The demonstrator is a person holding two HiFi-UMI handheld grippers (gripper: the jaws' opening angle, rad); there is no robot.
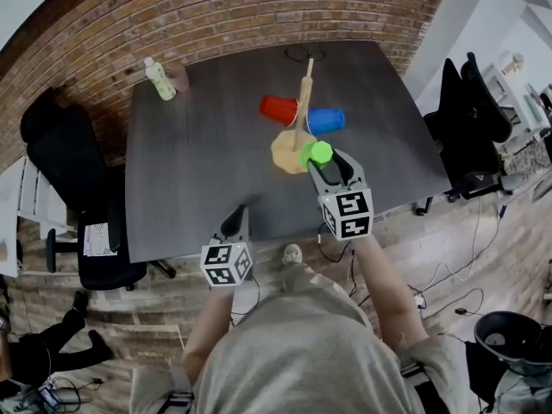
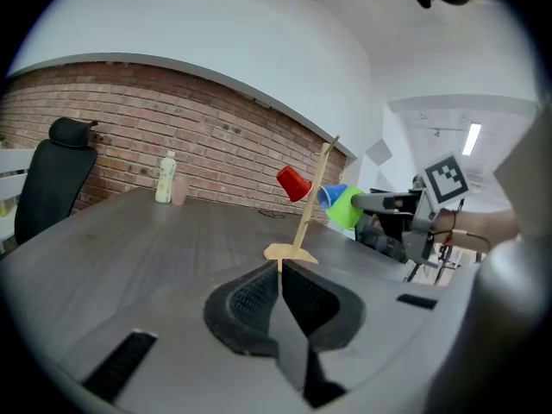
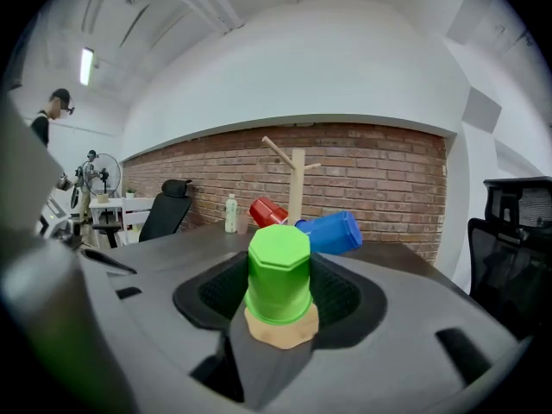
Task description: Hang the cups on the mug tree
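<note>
A wooden mug tree stands on the dark table, with a red cup on its left peg and a blue cup on its right peg. My right gripper is shut on a green cup, which hangs over the near edge of the tree's round base. In the right gripper view the green cup sits bottom-outward between the jaws, with the tree behind it. My left gripper is shut and empty near the table's front edge, its tips pointing toward the tree.
A small bottle and a pink cup stand at the table's far left corner. A looped cable lies at the far edge. Black office chairs stand to the left and right. A brick wall runs behind.
</note>
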